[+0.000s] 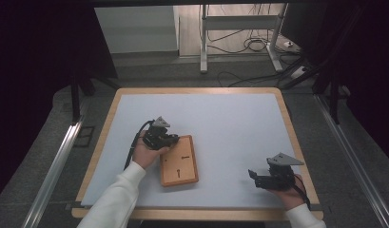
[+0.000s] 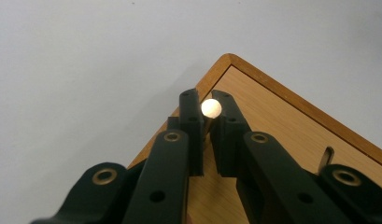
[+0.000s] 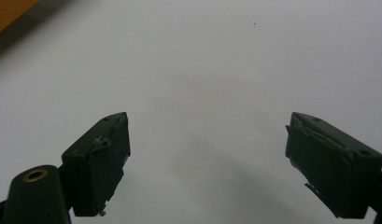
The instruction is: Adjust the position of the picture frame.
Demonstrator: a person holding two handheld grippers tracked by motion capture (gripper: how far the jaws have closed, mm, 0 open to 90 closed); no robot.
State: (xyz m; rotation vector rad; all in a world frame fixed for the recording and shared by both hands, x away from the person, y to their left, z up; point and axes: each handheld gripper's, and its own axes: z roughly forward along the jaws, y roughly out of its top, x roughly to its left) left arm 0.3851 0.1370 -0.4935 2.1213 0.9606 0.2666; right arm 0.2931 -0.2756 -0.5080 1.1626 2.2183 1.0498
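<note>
The left gripper (image 2: 206, 109) is closed on a small pale peg (image 2: 211, 108), its 2 jaws pinching the peg near their tips, above the far corner of the wooden board (image 1: 179, 161) that lies on the grey mat (image 1: 220, 128) left of centre. The grip looks slight: only the round end of the peg shows between the tips, so a small twist of the hand could let it pivot or slip out, and a round peg would likely roll off across the mat. On the board 2 dark slots (image 1: 182, 157) are visible, with another dark upright piece (image 2: 326, 157) near the board's edge in the left gripper view; if the peg is tilted as it goes down, it may jam or scrape rather than seat. The board sits loose, so a sideways push could shift it, and nothing steadies it: the right gripper (image 1: 258, 179) rests well apart near the mat's right edge, jaws spread wide and empty over bare mat.
</note>
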